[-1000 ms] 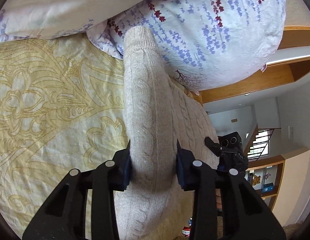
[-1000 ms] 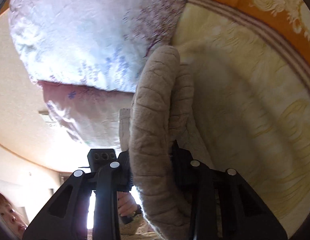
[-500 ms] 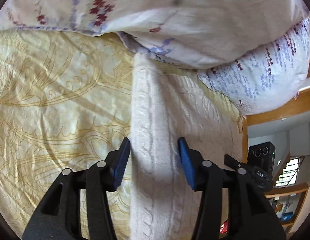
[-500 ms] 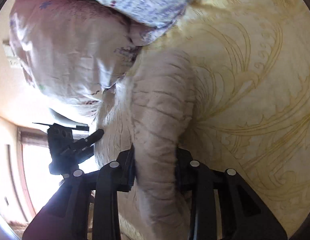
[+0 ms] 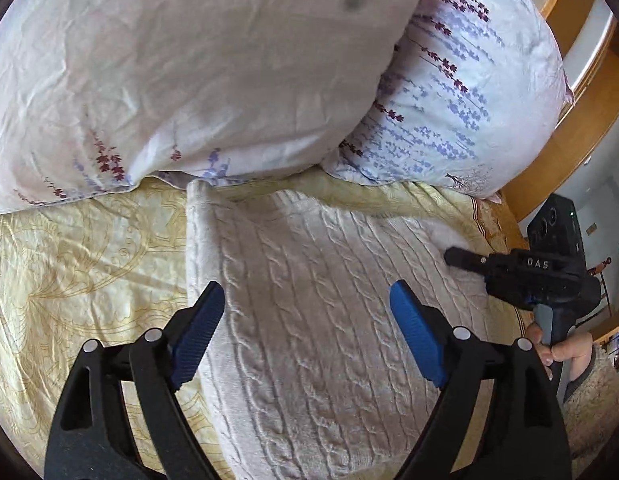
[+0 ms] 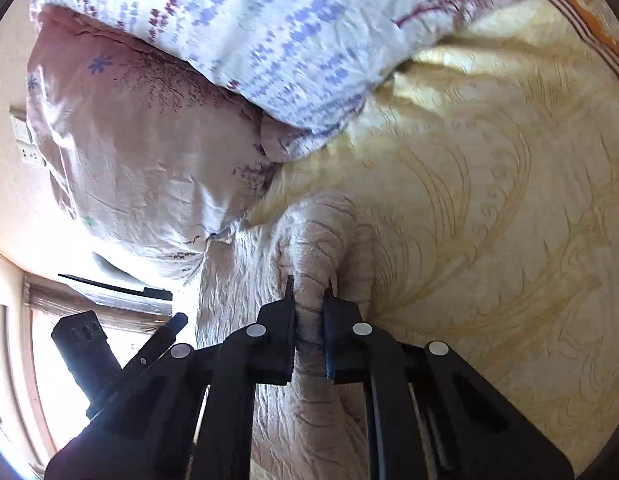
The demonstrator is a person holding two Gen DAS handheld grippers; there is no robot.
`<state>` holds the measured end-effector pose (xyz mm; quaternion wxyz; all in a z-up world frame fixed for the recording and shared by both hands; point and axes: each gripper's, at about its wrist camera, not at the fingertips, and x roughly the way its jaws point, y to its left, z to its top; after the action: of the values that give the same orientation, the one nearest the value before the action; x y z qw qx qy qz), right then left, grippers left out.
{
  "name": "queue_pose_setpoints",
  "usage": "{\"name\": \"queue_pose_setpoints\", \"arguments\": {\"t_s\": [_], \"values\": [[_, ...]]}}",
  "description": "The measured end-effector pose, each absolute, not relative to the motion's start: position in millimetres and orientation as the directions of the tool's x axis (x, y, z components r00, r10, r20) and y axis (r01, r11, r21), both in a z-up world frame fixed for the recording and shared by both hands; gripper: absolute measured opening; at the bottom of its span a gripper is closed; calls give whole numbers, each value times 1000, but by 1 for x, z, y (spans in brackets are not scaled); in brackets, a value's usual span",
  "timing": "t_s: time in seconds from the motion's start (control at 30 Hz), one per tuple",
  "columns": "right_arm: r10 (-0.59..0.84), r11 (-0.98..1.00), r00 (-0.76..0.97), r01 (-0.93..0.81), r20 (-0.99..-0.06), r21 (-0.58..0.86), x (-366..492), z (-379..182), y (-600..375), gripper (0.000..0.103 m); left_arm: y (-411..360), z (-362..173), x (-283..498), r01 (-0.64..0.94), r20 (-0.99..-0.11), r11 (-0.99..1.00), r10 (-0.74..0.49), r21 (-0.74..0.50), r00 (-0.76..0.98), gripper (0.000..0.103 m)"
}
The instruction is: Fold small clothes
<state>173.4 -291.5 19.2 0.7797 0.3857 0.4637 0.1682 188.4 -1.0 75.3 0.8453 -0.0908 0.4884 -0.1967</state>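
Observation:
A cream cable-knit sweater (image 5: pixel 309 320) lies spread on the yellow patterned bedspread (image 5: pixel 77 272), its top edge against the pillows. My left gripper (image 5: pixel 307 292) hovers over its middle. The jaws are opening wide and the blue pads (image 5: pixel 201 332) stand clear of the knit. In the right wrist view my right gripper (image 6: pixel 309 292) is shut on a bunched fold of the sweater (image 6: pixel 317 240) near its edge. The same right gripper (image 5: pixel 509 264) shows at the sweater's right side in the left wrist view, held by a hand (image 5: pixel 561 352).
Two pillows lie just beyond the sweater: a pale one (image 5: pixel 189 60) and one with blue and purple flowers (image 5: pixel 469 92). A wooden bed frame (image 5: pixel 569 140) runs behind them. Bedspread (image 6: pixel 509 220) stretches to the right of the right gripper.
The left jaws spread apart and let go of the sweater fold, which now lies flat; the gripper drew back and up. The right jaws pinched tighter on their fold.

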Motion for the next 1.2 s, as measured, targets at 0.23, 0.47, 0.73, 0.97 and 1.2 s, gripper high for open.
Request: {"name": "queue_pose_setpoints", "arguments": {"t_s": [0.23,0.47,0.73,0.97,1.2], "values": [[505,754,493,147,-708,640,184,5,-292,9,-24,61,199,270,-823,914,-395,-304,408,85],[404,844,486,129,-775,521,180,18,-285,29,-43,50,193,334,-856,926,-311,-176,414,92],[319,945,629,-158,-709,286,115,72,-233,32,-23,77,154,294,-806,939,-310,-178,505,92],[264,964,607,-175,-749,199,78,53,-205,32,-18,67,114,259,-825,960,-229,-105,516,92],[135,987,552,-147,-823,64,68,22,-192,33,-2,29,121,177,-891,969,-232,-175,390,89]]}}
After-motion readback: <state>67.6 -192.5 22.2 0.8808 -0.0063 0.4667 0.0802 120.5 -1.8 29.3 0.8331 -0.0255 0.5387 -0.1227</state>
